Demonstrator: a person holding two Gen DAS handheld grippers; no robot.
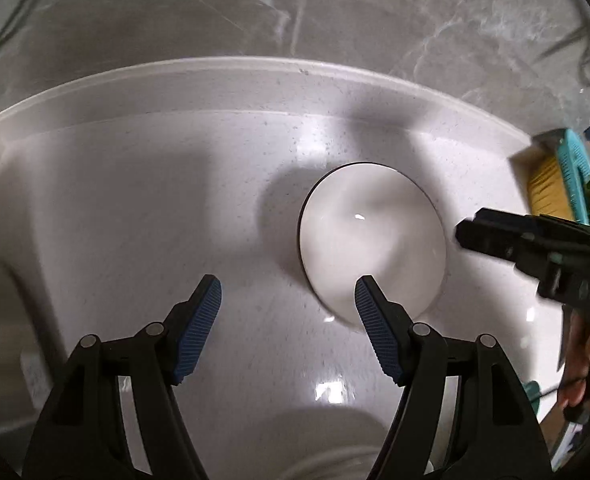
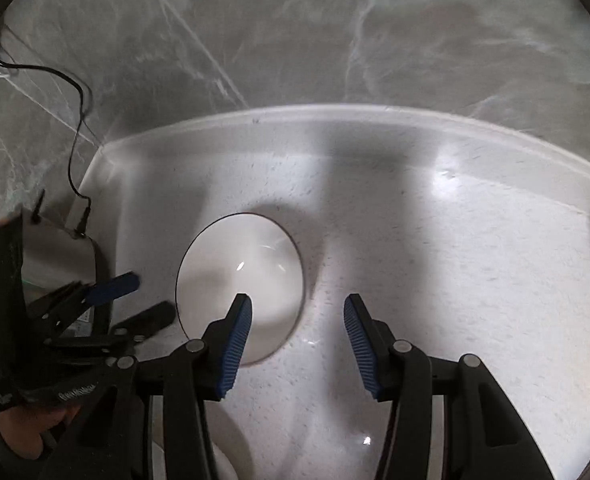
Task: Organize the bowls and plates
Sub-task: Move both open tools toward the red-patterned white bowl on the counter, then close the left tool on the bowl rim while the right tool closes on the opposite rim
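Observation:
A white bowl with a thin dark rim (image 1: 371,236) sits upright on the white speckled counter (image 1: 143,208). It also shows in the right wrist view (image 2: 241,276). My left gripper (image 1: 287,296) is open and empty, hovering above the counter just left of the bowl, with its right finger over the bowl's near edge. My right gripper (image 2: 298,316) is open and empty above the counter, its left finger over the bowl's near right side. The right gripper shows in the left wrist view (image 1: 495,236) at the bowl's right; the left gripper shows in the right wrist view (image 2: 135,300) at the bowl's left.
A grey marble wall (image 1: 295,8) rises behind the counter's raised back edge (image 1: 215,70). A teal and yellow brush-like item (image 1: 555,176) lies at the right end. A device with a black cable (image 2: 77,128) stands at the left. A curved white edge (image 1: 323,464) shows at the bottom.

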